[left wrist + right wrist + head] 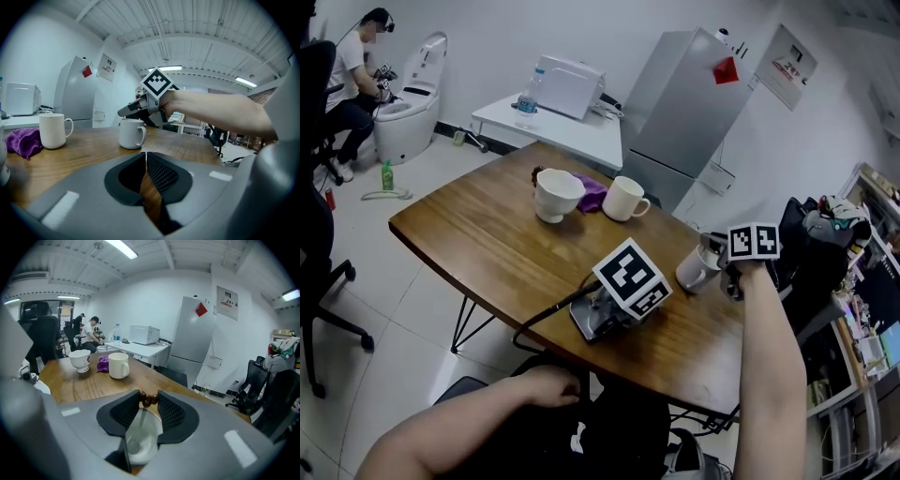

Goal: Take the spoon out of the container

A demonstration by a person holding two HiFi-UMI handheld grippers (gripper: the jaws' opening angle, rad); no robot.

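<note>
Right gripper (149, 394) is over the container (151, 434) now, a white mug near the 3 o'clock edge of the worktop (497, 244). The spoon (146, 401) stands inside it, bowl down, with its brown beaded end poking up right between the jaws. The pads look to be against that knob on both sides, so I call it a pinch.

It should handle as a light, stiff little thing. The thin metal stem looks slick, but the knobby end offers real purchase, and that is the place to hold it. The mug looks light enough to tip if the spoon drags sideways, so a straight lift seems wise.

As for pose, the right forearm (764, 356) runs in from 5 o'clock, with the gripper nosed downward over the rim. The left gripper (145, 157) rests low on the wood with its jaws pressed together on nothing.
</note>
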